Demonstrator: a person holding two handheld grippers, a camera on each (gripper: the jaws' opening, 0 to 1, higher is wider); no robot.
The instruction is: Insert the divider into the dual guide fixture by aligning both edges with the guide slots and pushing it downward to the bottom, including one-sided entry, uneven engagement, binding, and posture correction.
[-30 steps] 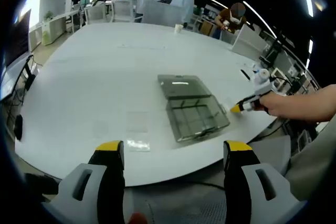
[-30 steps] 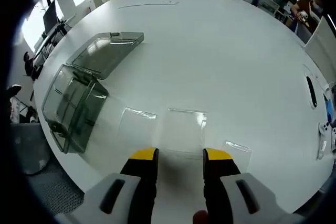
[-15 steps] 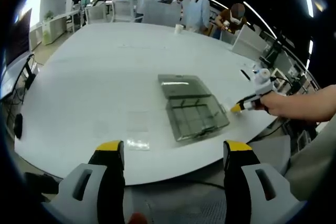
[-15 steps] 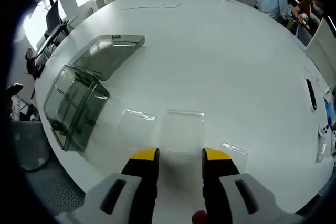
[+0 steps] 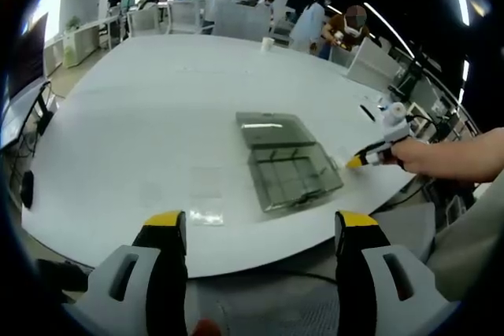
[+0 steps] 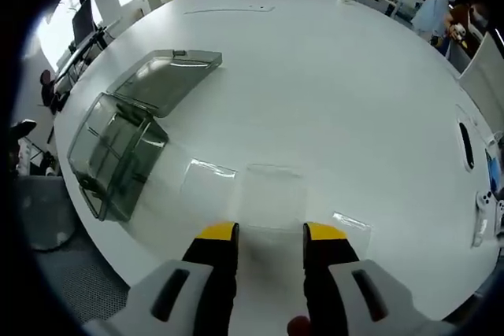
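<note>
I log: smoky clear plastic compartment box [image 6: 118, 155] on white round surface [image 6: 331, 92], clear flat divider sheets [image 6: 272, 198] beside it; right hand-held gripper [image 6: 270, 232] narrowly parted over them, left hand-held gripper [image 5: 261, 221] wide, empty.

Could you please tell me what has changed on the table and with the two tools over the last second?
Very little. In the right gripper view the scene slid slightly, so the right tool shifted a touch; it hovers open over the clear divider. Nothing was grasped or released. A person in white at the room's far end walked rightward. The left tool, open, the transparent fixture box and its lid stayed put on the white table.
</note>
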